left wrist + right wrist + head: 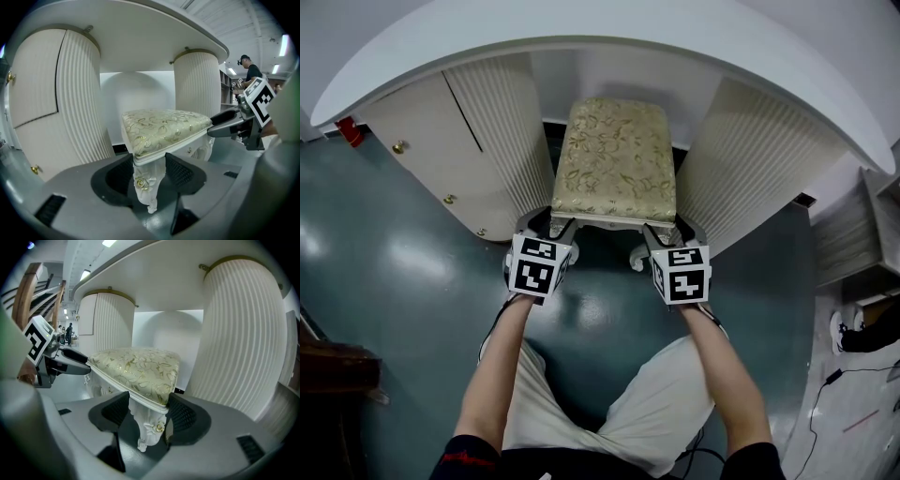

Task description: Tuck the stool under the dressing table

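The stool [616, 159], white with carved legs and a gold floral cushion, stands mostly inside the knee gap of the white dressing table [581, 28], between its two ribbed pedestals. My left gripper [555, 228] holds the stool's near left corner. In the left gripper view, the gripper [149, 171] has its jaws closed on the carved leg [146, 187] below the cushion [164, 126]. My right gripper [661, 234] holds the near right corner. In the right gripper view, the gripper [148, 411] clamps that leg [149, 427] under the cushion [136, 369].
The ribbed pedestals [502, 131] [750, 159] flank the stool closely. A cabinet door with gold knobs [412, 141] lies left. A shelf unit [862, 234] and floor cables [853, 394] are at the right, dark wooden furniture [337, 366] at the near left. A person [251, 70] stands far off.
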Demonstrator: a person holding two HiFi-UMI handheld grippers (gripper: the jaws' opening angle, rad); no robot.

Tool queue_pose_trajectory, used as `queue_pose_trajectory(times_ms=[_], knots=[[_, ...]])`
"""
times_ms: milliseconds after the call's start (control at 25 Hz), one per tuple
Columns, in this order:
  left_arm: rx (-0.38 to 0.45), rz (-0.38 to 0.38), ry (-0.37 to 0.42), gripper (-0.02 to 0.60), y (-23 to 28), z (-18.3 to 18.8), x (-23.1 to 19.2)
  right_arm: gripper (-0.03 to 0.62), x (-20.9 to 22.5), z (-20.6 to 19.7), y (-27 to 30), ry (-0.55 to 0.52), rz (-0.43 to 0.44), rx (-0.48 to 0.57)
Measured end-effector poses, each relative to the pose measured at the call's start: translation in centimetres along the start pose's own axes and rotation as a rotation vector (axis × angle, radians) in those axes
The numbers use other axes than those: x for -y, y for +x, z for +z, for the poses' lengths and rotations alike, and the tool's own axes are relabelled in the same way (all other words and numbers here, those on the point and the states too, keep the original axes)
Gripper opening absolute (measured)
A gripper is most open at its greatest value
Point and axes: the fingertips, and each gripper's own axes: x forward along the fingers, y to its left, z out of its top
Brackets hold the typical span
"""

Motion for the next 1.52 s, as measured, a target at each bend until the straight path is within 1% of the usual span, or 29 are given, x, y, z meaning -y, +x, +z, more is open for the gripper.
queue_pose_trajectory(times_ms=[240,440,640,840,1000,1160,1400,1520], knots=[[0.018,0.025,-0.001,0.232,0.5,0.3,-0.3,0.275,0.3,0.3,0.6,-0.011,-0.006,0.027],[0.031,0.030,-0.005,0.230,0.9,0.5,-0.5,0.275,0.5,0.4,0.8,-0.011,-0.014,0.040],[0.010,0.022,-0.004,0.230,1.2,0.5,-0.6,0.275,0.5,0.4,1.1,-0.004,-0.019,0.044],[0.030,0.034,-0.007,0.230,1.1,0.5,-0.7,0.275,0.5,0.4,1.1,-0.001,-0.018,0.053],[0.028,0.033,-0.010,0.230,1.1,0.5,-0.7,0.275,0.5,0.4,1.0,0.001,-0.016,0.063],[0.033,0.047,-0.016,0.225,1.0,0.5,-0.7,0.275,0.6,0.3,1.0,0.007,-0.011,0.060],[0.036,0.062,-0.009,0.222,0.8,0.5,-0.7,0.275,0.6,0.4,0.9,0.013,-0.003,0.056],[0.038,0.070,0.013,0.218,0.6,0.3,-0.6,0.275,0.7,0.2,0.7,-0.004,-0.005,0.046]])
